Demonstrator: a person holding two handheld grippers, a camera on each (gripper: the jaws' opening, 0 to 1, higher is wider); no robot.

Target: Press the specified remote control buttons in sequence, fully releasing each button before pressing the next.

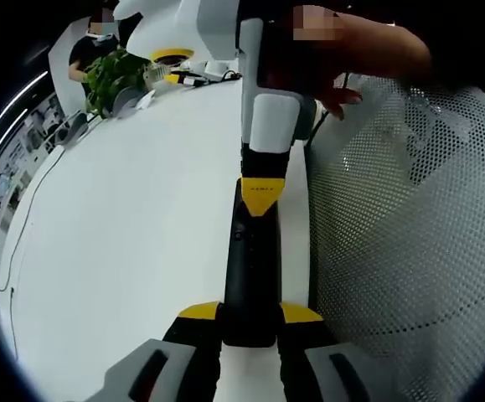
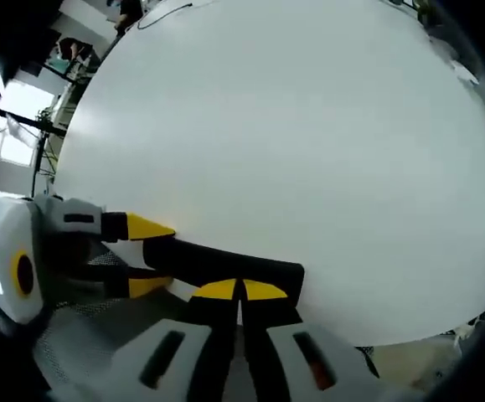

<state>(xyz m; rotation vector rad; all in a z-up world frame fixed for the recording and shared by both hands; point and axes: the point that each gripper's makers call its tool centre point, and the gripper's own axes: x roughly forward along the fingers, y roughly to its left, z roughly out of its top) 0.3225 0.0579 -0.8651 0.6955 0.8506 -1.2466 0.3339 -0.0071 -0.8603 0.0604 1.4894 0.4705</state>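
In the left gripper view we've got our left tongs (image 1: 249, 322) clamped on the near end of the black remote (image 1: 250, 260), one yellow tip on either side of it. The remote is a long slim bar running away from us along the edge of the white tabletop (image 1: 125, 251). Its far end is met by the right tongs (image 1: 261, 194), yellow tip pressed down on top of it, with the white body of that tool rising behind and a hand (image 1: 351, 59) wrapped round it. Off to the right of the remote there's a white perforated mesh (image 1: 410, 234), all tiny round holes, curved like a chair back. Way back on the tabletop we spot a leafy green plant (image 1: 112, 75) and some yellow and white gear, too small to make out.

The right gripper view flips it: our right tongs sit at the bottom with the yellow tips drawn together, basically no gap, touching the top of the remote (image 2: 225, 264). The left tongs (image 2: 146, 255) come in from the left, gripping the remote's other end. Beyond is just smooth matte tabletop (image 2: 292, 126). There's small lettering on the right tongs' yellow tip, but we can't read it.
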